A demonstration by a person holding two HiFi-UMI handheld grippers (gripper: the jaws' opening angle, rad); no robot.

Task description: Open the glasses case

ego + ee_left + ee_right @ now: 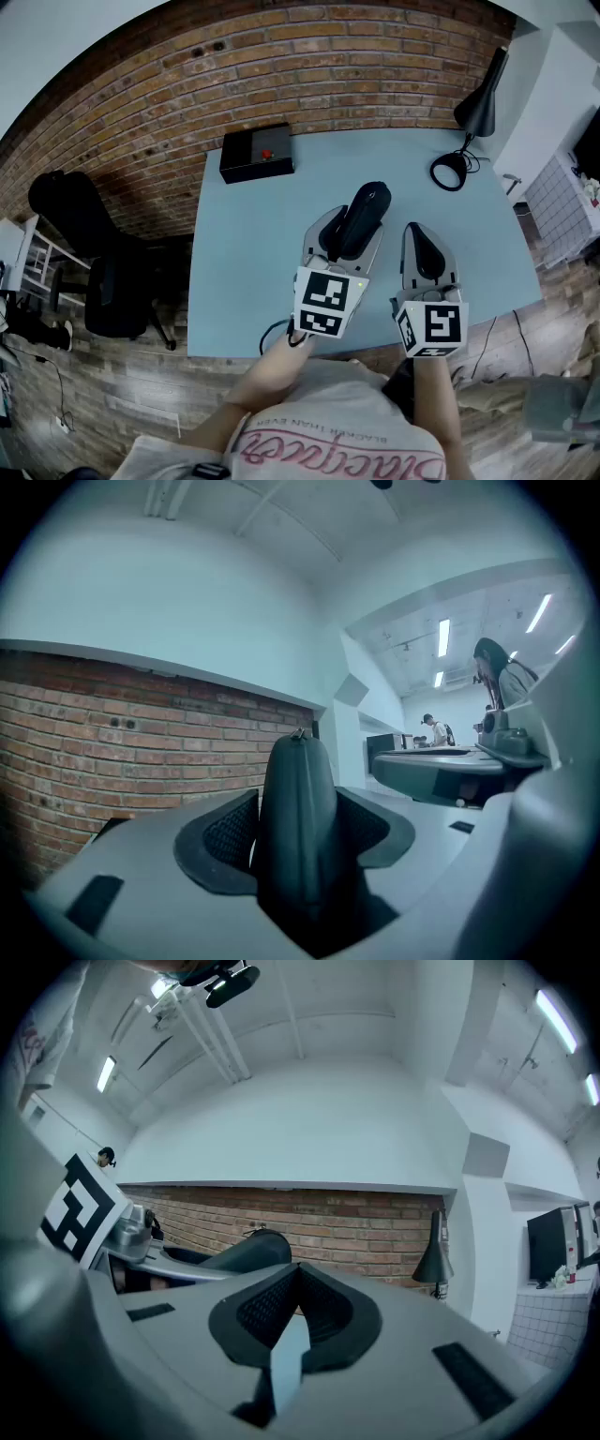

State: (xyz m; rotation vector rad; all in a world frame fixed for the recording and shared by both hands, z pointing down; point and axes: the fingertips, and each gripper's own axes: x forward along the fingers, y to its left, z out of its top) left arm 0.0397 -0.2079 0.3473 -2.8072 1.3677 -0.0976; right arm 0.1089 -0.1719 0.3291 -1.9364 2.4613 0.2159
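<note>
Left gripper [349,242] clamped dark rounded hard glasses case [298,799], jaws wide; case appeared unopened. Right gripper [298,1312] closed, empty. Opening left to do.

Glasses case [367,206] in left tool [349,234], right tool [417,239] alongside, box [257,153] and lamp [476,111] behind

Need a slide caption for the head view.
Left gripper holds the dark glasses case over the blue table; right gripper, shut and empty, sits beside it.
</note>
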